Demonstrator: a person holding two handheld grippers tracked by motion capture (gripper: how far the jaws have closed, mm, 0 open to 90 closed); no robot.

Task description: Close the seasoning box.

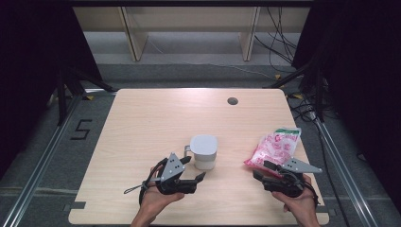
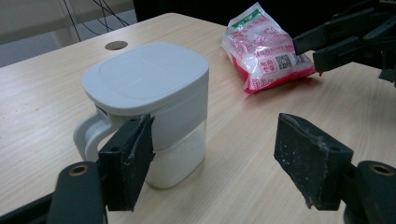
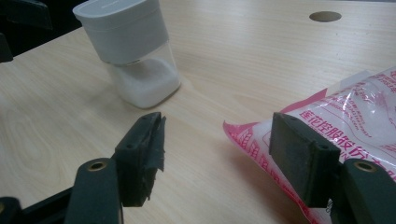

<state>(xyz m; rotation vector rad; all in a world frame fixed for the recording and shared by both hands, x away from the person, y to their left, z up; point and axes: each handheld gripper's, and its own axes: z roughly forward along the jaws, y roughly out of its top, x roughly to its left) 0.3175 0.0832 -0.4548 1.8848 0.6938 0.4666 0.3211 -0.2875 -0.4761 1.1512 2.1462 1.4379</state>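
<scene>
Both hands are seen at the near edge of the desk [image 1: 142, 118] in the high view, each carrying a claw. Wide-spread jaws are shown by the left claw [image 2: 215, 161] with nothing between the pads; it is pointed at the white lidded container [image 2: 149, 102], which stands upright near the desk's middle, partly filled with what appears to be a white powder. One pad is seen in front of the container's handle, though contact cannot be judged. Spread jaws are also shown by the right claw [image 3: 217, 161], which is held just beside the pink-and-white packet [image 3: 355, 121] lying flat at the desk's right side; the packet is not gripped.
</scene>
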